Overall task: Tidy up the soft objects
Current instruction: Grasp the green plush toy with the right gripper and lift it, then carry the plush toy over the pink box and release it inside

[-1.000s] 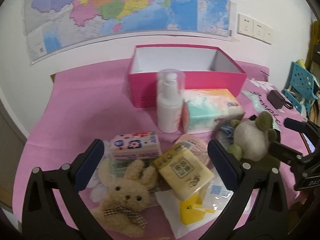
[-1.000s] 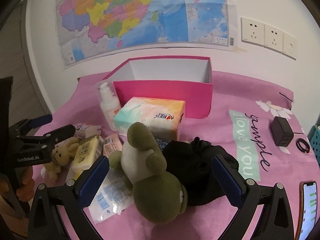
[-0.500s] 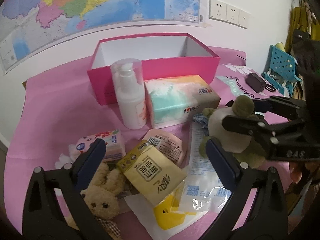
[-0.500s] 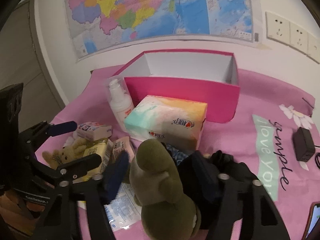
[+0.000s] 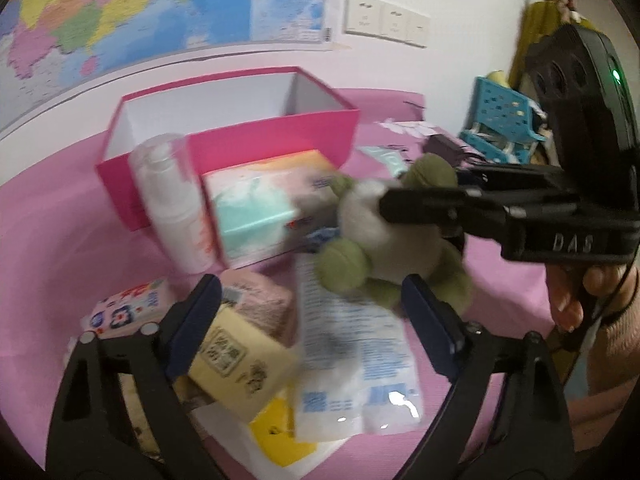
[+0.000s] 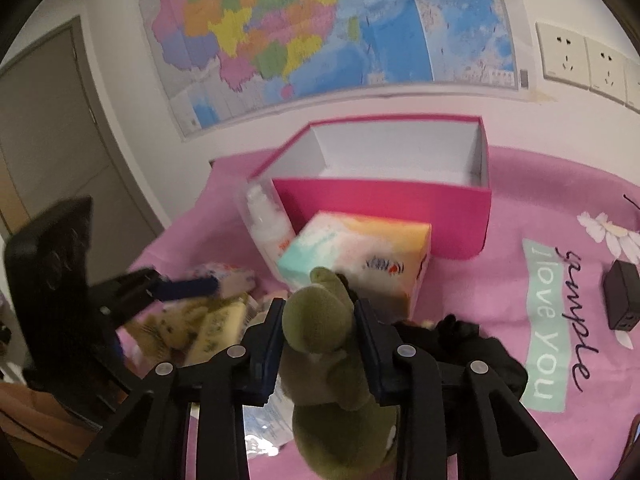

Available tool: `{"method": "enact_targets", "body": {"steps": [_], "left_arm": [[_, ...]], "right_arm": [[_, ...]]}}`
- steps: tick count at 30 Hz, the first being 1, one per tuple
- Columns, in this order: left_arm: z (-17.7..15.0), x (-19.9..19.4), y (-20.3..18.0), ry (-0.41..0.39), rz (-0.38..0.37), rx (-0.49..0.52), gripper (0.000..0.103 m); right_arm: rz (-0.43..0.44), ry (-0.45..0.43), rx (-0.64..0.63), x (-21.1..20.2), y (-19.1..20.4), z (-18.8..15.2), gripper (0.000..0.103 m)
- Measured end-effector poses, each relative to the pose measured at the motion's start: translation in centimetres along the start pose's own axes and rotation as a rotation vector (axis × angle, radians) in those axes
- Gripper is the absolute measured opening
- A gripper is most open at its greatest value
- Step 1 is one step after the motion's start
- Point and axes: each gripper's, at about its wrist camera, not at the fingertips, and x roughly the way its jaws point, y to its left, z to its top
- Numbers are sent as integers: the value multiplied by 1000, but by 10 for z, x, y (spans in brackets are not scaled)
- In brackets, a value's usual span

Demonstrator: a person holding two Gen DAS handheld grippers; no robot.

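A green and white turtle plush [image 6: 320,316] [image 5: 372,240] hangs just above the pink cloth. My right gripper [image 6: 319,332] has its closing jaws pressed on the plush's head from both sides. My left gripper [image 5: 312,320] hovers over a yellow tissue pack [image 5: 240,360], a pink pack [image 5: 260,300] and a clear plastic bag [image 5: 352,360]. Its jaws are closing with nothing pinched between them. A tan bear plush [image 6: 172,324] lies under the left gripper. The open pink box [image 5: 276,136] [image 6: 380,200] stands empty at the back.
A pastel tissue box [image 5: 264,208] and a white lotion bottle [image 5: 172,200] stand in front of the box. A floral tissue pack [image 5: 128,308] lies left. Black cloth [image 6: 472,344] and a charger [image 6: 622,300] lie right. A blue basket [image 5: 504,120] stands beyond the table.
My right gripper closed on the turtle plush and raised it slightly. My left gripper swung right, the bear slipped out of its view, and its jaws narrowed.
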Motion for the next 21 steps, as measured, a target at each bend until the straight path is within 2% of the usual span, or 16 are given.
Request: {"method": "enact_targets", "body": {"steps": [3,7,12,21], "left_arm": [[10,-2,-5,-11,-51,15,83],[33,-4,-3,-19,-100,15,65],[59,-6,7,-53,-104,10,54],[117,-1,25,-103,-41,39,53]], "right_arm": [[19,-22,-5,-7,2,9,34],[46,-68,-15,-16,5,31,33],[41,-135,-46,-28,7,60,31],[38,-188,-71,-16,-5,119,31]]}}
